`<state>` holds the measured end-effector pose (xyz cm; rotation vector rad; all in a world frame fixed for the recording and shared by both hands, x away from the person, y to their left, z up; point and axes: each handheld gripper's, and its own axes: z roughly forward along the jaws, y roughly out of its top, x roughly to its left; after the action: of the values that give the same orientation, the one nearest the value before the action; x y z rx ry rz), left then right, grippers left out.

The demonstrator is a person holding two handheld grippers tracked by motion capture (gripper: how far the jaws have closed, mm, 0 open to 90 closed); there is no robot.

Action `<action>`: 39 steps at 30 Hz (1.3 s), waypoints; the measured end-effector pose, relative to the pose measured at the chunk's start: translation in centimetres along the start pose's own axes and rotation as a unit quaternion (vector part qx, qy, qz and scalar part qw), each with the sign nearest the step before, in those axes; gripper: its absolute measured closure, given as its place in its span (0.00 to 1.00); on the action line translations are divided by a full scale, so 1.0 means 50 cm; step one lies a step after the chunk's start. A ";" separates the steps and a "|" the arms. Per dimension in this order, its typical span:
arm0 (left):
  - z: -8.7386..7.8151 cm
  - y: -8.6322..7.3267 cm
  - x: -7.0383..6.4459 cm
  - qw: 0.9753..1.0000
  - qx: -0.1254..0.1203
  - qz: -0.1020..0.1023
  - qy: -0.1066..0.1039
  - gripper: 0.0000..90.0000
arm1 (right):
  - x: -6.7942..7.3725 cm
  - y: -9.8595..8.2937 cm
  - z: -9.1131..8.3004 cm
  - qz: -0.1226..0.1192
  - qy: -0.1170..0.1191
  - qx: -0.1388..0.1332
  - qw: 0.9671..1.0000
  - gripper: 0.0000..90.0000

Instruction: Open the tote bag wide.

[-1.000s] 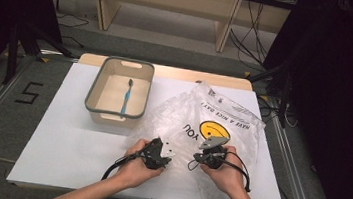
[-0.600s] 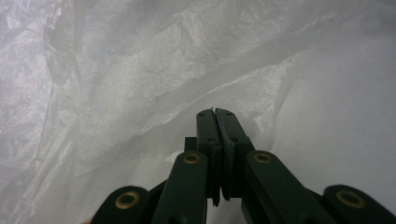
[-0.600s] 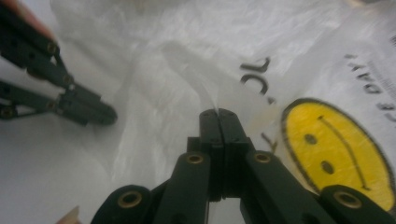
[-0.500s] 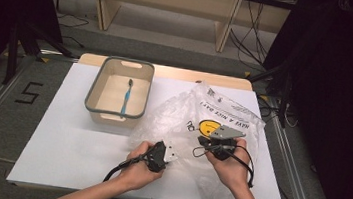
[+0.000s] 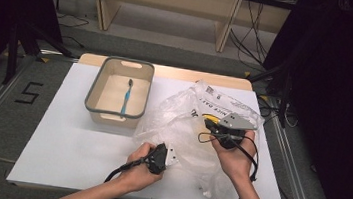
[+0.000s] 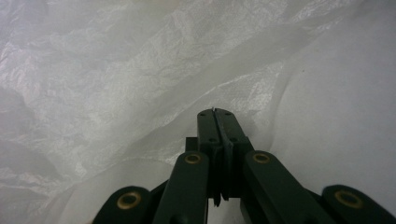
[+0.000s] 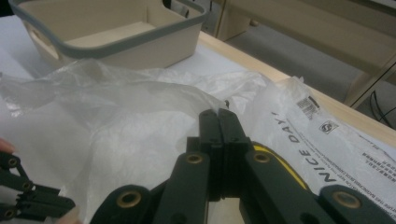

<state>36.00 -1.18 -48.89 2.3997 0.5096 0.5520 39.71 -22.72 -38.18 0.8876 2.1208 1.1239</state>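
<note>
Even overhead light falls on the white table [image 5: 54, 141], while the room's far left and right sides sink into near-black. Shadows under the hands are soft and short. The high view is slightly soft throughout. The plastic bag [image 6: 116, 84] looks grey, dim and grainy in the left gripper view; the black jaws blur at the bottom edge of both gripper views.

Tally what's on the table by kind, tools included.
Plastic bag: 1
Bin: 1
Toothbrush, lying in the bin: 1
Tools: 2, the left tool and the right tool, each with jaws closed on the bag's film
Total: 5
</note>
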 end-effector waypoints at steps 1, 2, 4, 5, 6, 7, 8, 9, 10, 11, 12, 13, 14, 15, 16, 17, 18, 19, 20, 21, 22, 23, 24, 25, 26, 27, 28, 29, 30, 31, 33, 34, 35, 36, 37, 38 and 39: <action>0.000 0.000 0.000 1.000 0.000 0.000 0.000 0.99 | 0.000 0.002 0.000 0.002 -0.002 -0.003 1.000 1.00; 0.000 0.000 0.000 1.000 0.000 0.001 0.000 0.99 | -0.001 0.005 0.000 0.001 -0.004 -0.005 1.000 1.00; 0.000 0.000 0.000 1.000 0.000 0.001 0.000 0.99 | -0.001 0.012 -0.001 0.005 -0.007 -0.012 1.000 1.00; 0.000 0.000 0.000 1.000 0.000 0.002 0.000 0.99 | -0.002 0.014 -0.002 0.005 -0.010 -0.014 1.000 1.00; 0.000 0.000 -0.001 1.000 -0.001 0.001 0.000 0.99 | -0.003 0.017 -0.002 0.006 -0.012 -0.017 1.000 1.00; 0.000 0.000 -0.001 1.000 -0.002 0.000 0.000 0.99 | -0.003 0.019 -0.003 0.009 -0.013 -0.017 1.000 1.00; 0.000 0.000 -0.001 1.000 -0.003 0.000 0.001 0.99 | -0.004 0.021 -0.002 0.009 -0.014 -0.020 1.000 1.00; 0.000 0.000 -0.001 1.000 -0.003 0.000 0.001 0.99 | -0.004 0.022 -0.002 0.010 -0.014 -0.020 1.000 1.00; 0.000 0.000 -0.001 1.000 -0.002 0.001 0.001 0.99 | -0.005 0.023 -0.002 0.009 -0.015 -0.021 1.000 1.00; 0.000 0.000 -0.001 1.000 0.000 0.003 0.001 0.99 | -0.006 0.024 -0.002 0.011 -0.015 -0.023 1.000 1.00; 0.000 0.000 -0.001 1.000 0.000 0.003 0.001 0.99 | -0.006 0.024 -0.002 0.014 -0.015 -0.025 0.999 1.00; 0.000 0.000 -0.001 1.000 0.000 0.003 0.002 0.99 | -0.007 0.026 -0.003 0.014 -0.017 -0.025 0.999 1.00; 0.000 0.000 -0.001 1.000 0.000 0.004 0.002 0.99 | -0.008 0.027 -0.004 0.016 -0.018 -0.027 0.999 1.00; 0.000 0.000 -0.001 1.000 0.000 0.003 0.002 0.99 | -0.008 0.027 -0.005 0.016 -0.018 -0.028 0.999 1.00; 0.000 0.000 -0.001 1.000 0.000 0.003 0.002 0.99 | -0.009 0.028 -0.005 0.015 -0.019 -0.031 0.999 1.00; 0.000 0.000 -0.001 1.000 0.000 0.003 0.002 0.99 | -0.008 0.028 -0.005 0.017 -0.019 -0.032 0.999 1.00; 0.000 0.000 -0.001 1.000 0.000 0.003 0.002 0.99 | -0.008 0.028 -0.006 0.019 -0.020 -0.034 0.999 1.00; 0.000 0.000 -0.001 1.000 0.000 0.003 0.002 0.99 | -0.009 0.029 -0.006 0.018 -0.021 -0.036 0.999 1.00; 0.000 0.000 -0.001 1.000 0.000 0.004 0.002 0.99 | -0.009 0.029 -0.006 0.018 -0.022 -0.037 0.999 1.00; 0.000 0.000 -0.001 1.000 0.000 0.004 0.002 0.99 | -0.009 0.030 -0.007 0.020 -0.023 -0.038 0.999 1.00; 0.000 0.000 -0.002 1.000 0.000 0.004 0.002 0.99 | -0.009 0.030 -0.007 0.020 -0.024 -0.041 0.999 1.00; 0.000 0.000 -0.002 1.000 0.000 0.004 0.003 0.99 | -0.009 0.031 -0.009 0.021 -0.025 -0.040 0.999 1.00; 0.000 0.000 -0.001 1.000 0.000 0.004 0.003 0.99 | -0.009 0.032 -0.009 0.023 -0.024 -0.040 0.999 1.00; 0.000 0.000 -0.001 1.000 0.000 0.004 0.003 0.98 | -0.009 0.031 -0.007 0.022 -0.022 -0.040 0.999 1.00; 0.000 0.000 -0.001 1.000 0.000 0.004 0.003 0.98 | -0.008 0.030 -0.007 0.023 -0.022 -0.038 0.999 1.00; 0.000 0.000 -0.001 1.000 -0.001 0.004 0.003 0.98 | -0.008 0.030 -0.006 0.023 -0.022 -0.038 0.999 1.00; 0.000 0.000 -0.001 1.000 -0.002 0.003 0.003 0.98 | -0.008 0.030 -0.005 0.021 -0.021 -0.037 0.999 1.00; 0.000 0.000 -0.001 1.000 -0.002 0.003 0.004 0.98 | -0.008 0.030 -0.005 0.021 -0.021 -0.037 0.999 1.00; -0.001 0.000 0.000 1.000 -0.001 0.004 0.004 0.97 | -0.007 0.030 -0.006 0.022 -0.021 -0.037 0.999 1.00; -0.001 0.000 0.000 1.000 -0.001 0.004 0.004 0.97 | -0.007 0.030 -0.006 0.023 -0.021 -0.038 0.999 1.00; -0.002 0.000 0.002 1.000 -0.002 0.000 0.001 0.96 | -0.008 0.030 -0.006 0.023 -0.021 -0.038 0.999 1.00; -0.003 0.000 0.003 1.000 -0.002 -0.001 -0.002 0.95 | -0.008 0.030 -0.006 0.023 -0.021 -0.037 0.999 1.00; -0.007 0.000 0.005 1.000 -0.004 -0.005 -0.009 0.95 | -0.008 0.029 -0.006 0.023 -0.021 -0.037 0.999 1.00; -0.011 0.001 0.005 1.000 -0.009 -0.007 -0.011 0.94 | -0.009 0.029 -0.006 0.023 -0.022 -0.037 0.999 1.00; -0.017 0.003 0.006 1.000 -0.011 -0.001 -0.009 0.93 | -0.009 0.029 -0.006 0.024 -0.021 -0.036 0.999 1.00; -0.023 0.005 0.007 1.000 -0.016 0.002 -0.009 0.92 | -0.009 0.029 -0.006 0.024 -0.021 -0.037 0.999 1.00; -0.028 0.007 0.007 1.000 -0.021 0.001 -0.007 0.90 | -0.009 0.028 -0.006 0.024 -0.021 -0.037 0.999 1.00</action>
<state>35.66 -0.61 -47.58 2.3624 0.4857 0.5405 40.18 -22.61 -36.74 0.9252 2.0209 1.1896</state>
